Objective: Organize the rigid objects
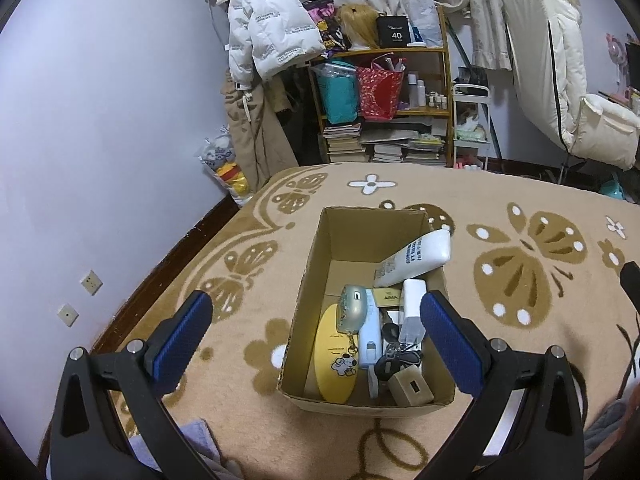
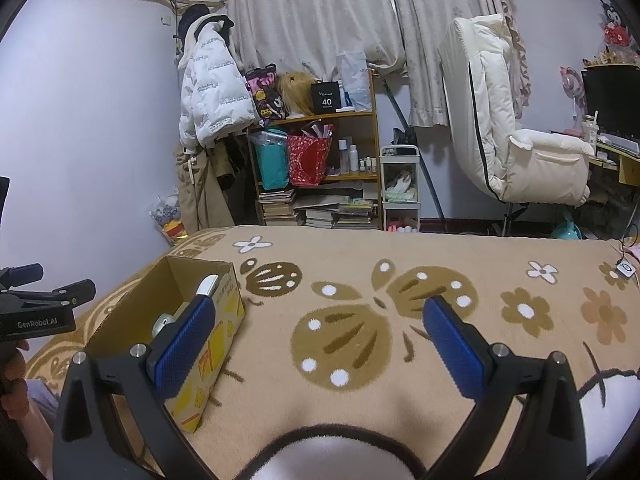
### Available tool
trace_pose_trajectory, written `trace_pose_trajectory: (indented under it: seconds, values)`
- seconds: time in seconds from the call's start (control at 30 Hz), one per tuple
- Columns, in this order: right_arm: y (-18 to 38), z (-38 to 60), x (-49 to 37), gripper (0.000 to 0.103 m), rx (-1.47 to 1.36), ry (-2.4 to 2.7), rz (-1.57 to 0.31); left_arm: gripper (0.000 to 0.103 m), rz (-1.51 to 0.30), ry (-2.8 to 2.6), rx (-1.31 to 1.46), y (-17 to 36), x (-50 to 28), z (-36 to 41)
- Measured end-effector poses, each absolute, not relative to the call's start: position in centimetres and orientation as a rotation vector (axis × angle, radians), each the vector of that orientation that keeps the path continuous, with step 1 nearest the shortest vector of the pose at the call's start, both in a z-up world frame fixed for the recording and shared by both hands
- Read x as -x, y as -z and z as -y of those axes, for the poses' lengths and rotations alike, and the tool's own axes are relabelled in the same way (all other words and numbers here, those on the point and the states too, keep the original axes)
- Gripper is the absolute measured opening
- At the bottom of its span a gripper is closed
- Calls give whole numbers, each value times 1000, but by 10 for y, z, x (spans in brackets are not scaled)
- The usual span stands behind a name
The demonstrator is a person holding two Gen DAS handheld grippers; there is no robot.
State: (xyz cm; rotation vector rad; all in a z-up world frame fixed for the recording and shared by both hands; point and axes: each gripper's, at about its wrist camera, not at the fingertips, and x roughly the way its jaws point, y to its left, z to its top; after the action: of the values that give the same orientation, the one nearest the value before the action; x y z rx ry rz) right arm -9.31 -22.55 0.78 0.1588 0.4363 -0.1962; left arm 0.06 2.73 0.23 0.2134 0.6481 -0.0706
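Note:
An open cardboard box [image 1: 316,264] sits on the patterned blanket. Inside lie a white tube [image 1: 416,258] leaning on the right wall, a yellow oval case [image 1: 334,354], a silver-green shell-shaped item [image 1: 352,304], a white bottle [image 1: 370,332], black keys [image 1: 396,356] and a small tan box [image 1: 410,388]. My left gripper [image 1: 316,312] hovers open above the box's near end, holding nothing. My right gripper [image 2: 320,316] stands open over bare blanket, to the right of the box [image 2: 208,336]. The left gripper's body [image 2: 36,308] shows at the right wrist view's left edge.
The beige blanket with brown butterfly patterns [image 1: 520,272] covers the bed. Beyond its far edge stand a wooden shelf with bags and books [image 1: 380,100], a hanging white jacket [image 1: 264,28] and a cream chair [image 2: 520,144]. A small white device [image 2: 625,269] lies at the blanket's far right.

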Motion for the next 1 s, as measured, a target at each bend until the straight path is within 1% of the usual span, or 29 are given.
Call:
trace_pose_trajectory:
  seconds: [1.0]
  values:
    - [0,224,97,103,-144,207,-438,103,-659,116,-223,-3,-1,-23]
